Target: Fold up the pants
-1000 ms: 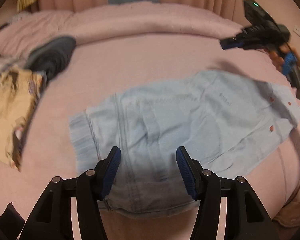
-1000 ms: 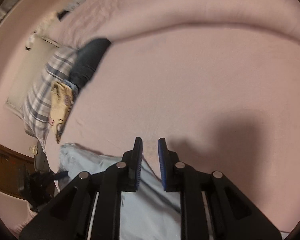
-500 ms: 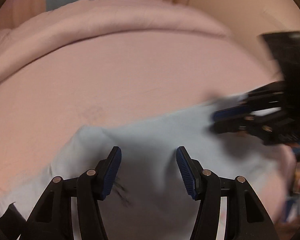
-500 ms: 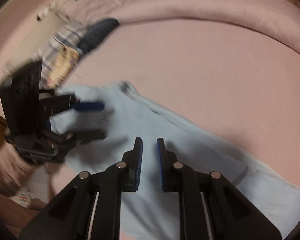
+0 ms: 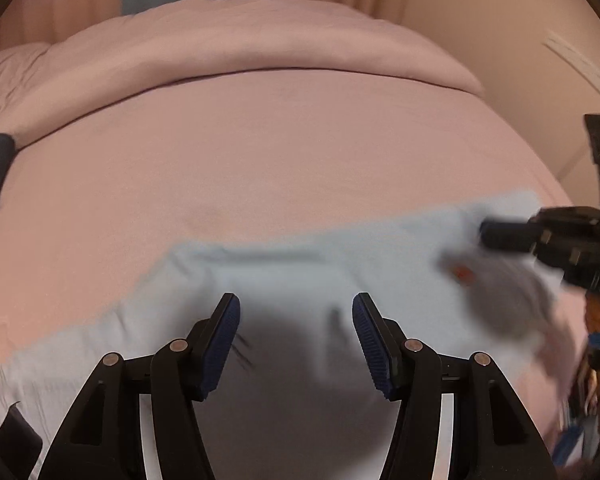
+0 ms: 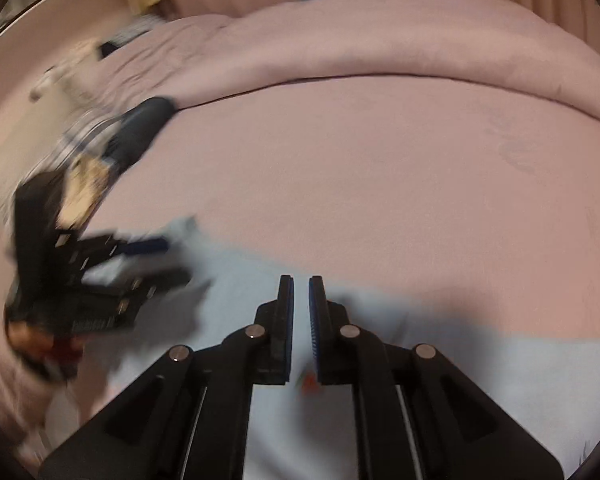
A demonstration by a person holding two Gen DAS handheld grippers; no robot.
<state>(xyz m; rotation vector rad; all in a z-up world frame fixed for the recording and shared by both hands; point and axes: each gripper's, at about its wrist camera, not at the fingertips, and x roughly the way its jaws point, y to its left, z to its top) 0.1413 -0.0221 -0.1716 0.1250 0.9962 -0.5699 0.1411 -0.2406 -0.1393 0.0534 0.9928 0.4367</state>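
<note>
Light blue pants (image 5: 300,276) lie flat across the near part of the pink bed; they also show in the right wrist view (image 6: 480,380). My left gripper (image 5: 296,312) is open and empty, hovering just above the pants. My right gripper (image 6: 301,292) has its jaws nearly together with a thin gap and nothing between them, over the pants near a small orange mark (image 6: 310,382). In the left wrist view the right gripper (image 5: 500,236) reaches in from the right over the pants' end. In the right wrist view the left gripper (image 6: 156,258) is blurred at the left.
A pink bedsheet (image 5: 260,152) covers the bed, with a rolled pink duvet (image 5: 240,48) along the far side. A dark garment (image 6: 140,128), plaid cloth and a beige patterned piece (image 6: 84,188) are piled at the left. Curtains hang behind.
Both grippers have swung round and come down close over the pants. The right gripper now reaches over the waist end. Neither has taken hold of cloth.
</note>
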